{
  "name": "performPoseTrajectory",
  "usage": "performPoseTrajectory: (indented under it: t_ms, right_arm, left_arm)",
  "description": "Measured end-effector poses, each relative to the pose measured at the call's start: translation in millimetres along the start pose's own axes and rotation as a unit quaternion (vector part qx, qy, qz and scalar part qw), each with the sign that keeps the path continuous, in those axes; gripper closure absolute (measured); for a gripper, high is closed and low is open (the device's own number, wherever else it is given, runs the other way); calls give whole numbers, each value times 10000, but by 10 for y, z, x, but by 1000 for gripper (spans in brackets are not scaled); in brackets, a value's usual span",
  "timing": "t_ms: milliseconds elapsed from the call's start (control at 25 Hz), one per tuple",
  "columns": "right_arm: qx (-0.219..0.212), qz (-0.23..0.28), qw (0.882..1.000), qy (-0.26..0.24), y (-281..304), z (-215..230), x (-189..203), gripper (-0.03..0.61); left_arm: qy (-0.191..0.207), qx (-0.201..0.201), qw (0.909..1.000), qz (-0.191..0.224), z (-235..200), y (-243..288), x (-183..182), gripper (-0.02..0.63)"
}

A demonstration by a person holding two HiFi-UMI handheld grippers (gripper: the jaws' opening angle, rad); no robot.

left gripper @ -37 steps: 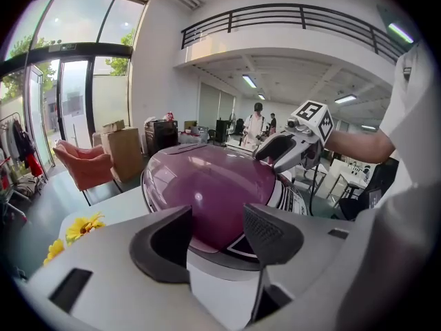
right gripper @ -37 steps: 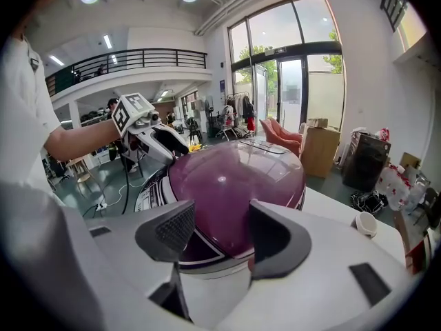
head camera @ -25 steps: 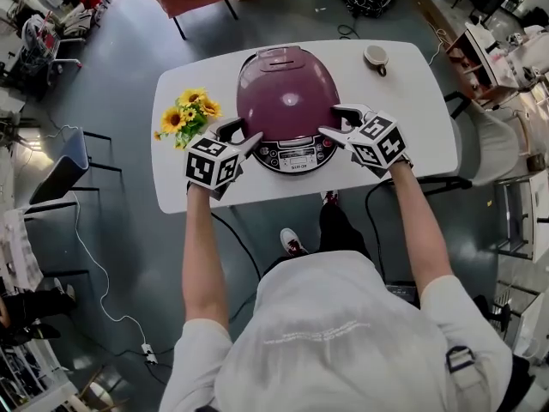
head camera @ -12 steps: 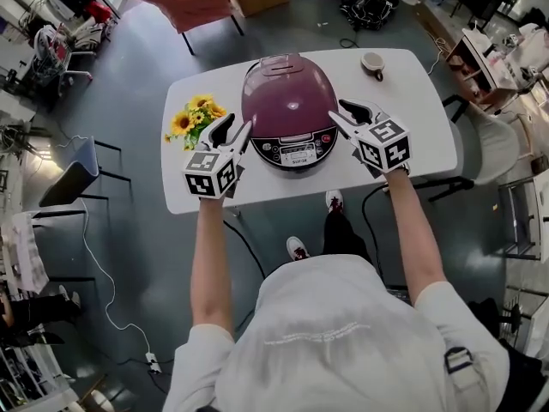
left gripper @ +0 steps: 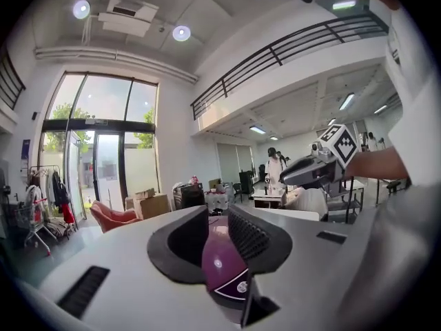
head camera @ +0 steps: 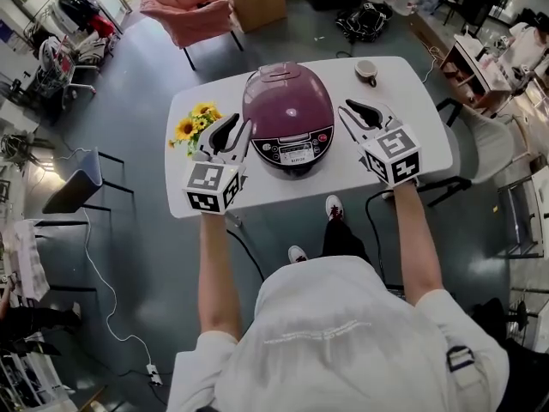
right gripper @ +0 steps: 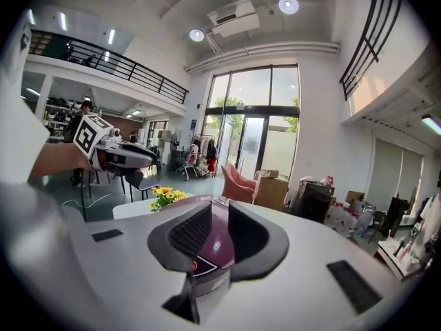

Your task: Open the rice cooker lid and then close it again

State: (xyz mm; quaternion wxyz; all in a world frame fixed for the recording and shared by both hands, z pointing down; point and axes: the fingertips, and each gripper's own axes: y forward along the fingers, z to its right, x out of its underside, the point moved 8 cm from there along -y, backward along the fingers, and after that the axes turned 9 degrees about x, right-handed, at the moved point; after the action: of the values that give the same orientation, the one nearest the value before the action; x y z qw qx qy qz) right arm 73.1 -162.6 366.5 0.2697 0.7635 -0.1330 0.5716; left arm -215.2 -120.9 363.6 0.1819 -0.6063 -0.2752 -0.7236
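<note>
A purple rice cooker [head camera: 287, 110] with its lid down stands mid-table on the white table [head camera: 420, 118]. My left gripper [head camera: 233, 127] hovers off its left flank and my right gripper [head camera: 350, 110] off its right flank, both lifted above the tabletop and touching nothing. In the left gripper view the left gripper [left gripper: 217, 219] has its jaws closing with a narrow empty gap; the cooker [left gripper: 222, 262] shows through it. In the right gripper view the right gripper [right gripper: 219, 216] is also closing on nothing, with the cooker [right gripper: 215, 243] beyond.
A bunch of sunflowers [head camera: 193, 120] lies on the table's left part, just past the left gripper. A cup [head camera: 366, 71] sits at the far right corner. A pink chair [head camera: 184, 7] stands beyond the table and another chair [head camera: 493, 140] to its right.
Both grippers have lifted up off the cooker's front sides toward the head camera, and their jaws have narrowed. The cooker's lid stays down.
</note>
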Motion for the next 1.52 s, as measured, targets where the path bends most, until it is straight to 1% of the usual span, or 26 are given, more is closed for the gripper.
performPoseTrajectory:
  t_ms: [120,280,440,600,720,920,1000,1120,1280,1520]
  right_arm:
    - [99,83,9999,64,-122,3,-11,508]
    - [207,230,9995,-96,-265,-61,-64,534]
    - [244,363,9990,-124,-377,-122,-115,548]
    - [166,429,9989,-134,-418,-166,-140,551]
    - [134,508,9985,-142,-447,-221,-158,551]
    - [201,713,9972,-89,-553,-269,-220,552]
    - [205,716,9972,-99,-570,-271,-225,552]
    - [183,680,9974,-141,-557,-286,-229,552]
    - [53,597,9981,-148,-512,-321,-207,554]
    - [-19,571,9982,-195,-461,-345,-212,554]
  left_arm:
    - [112,-128,9999,29,115,-53,-42,566]
    - [160,-324,9992,-142,168,-83,-52,597]
    - [160,-289,9993,-152,246,-136,-84,598]
    - [245,-286,9992,-156,295,-164,-101,598]
    - [268,-307,9991,-106,325,-213,-118,598]
    - [428,-351,9985,-9,416,-321,-237,598]
    - [466,-350,9983,38,441,-349,-273,598]
    - [403,-330,9986,102,431,-368,-289,598]
    - [629,-365,9973,-97,442,-346,-265,598]
    - [605,-334,9976,-106,439,-335,-256,598]
